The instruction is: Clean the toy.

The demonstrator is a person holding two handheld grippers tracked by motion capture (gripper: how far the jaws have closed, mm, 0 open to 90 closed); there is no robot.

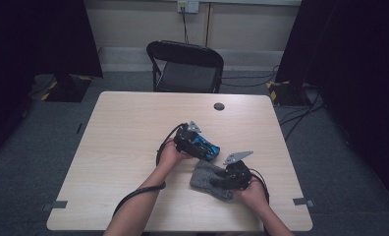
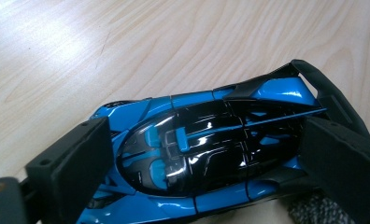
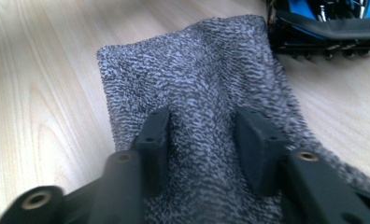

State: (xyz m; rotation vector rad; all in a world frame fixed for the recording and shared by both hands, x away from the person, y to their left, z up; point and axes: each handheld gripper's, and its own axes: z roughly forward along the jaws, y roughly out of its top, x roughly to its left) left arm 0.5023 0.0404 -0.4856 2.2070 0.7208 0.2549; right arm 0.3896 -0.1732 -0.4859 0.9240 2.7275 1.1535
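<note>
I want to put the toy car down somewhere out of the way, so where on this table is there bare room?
The table's left half, from the left hand to the left edge, is bare. So is the far strip, except for the small dark round thing. It is crowded right of centre near the front: blue toy car, grey cloth and both grippers sit close together.

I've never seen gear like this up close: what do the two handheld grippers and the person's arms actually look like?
Each hand holds a black gripper: the left gripper and the right gripper. Both carry a grey three-cornered plate on top and trail a black cable. Their jaws end in blocky matte black pads with small screw holes. The forearms are bare, no sleeves in sight.
</note>
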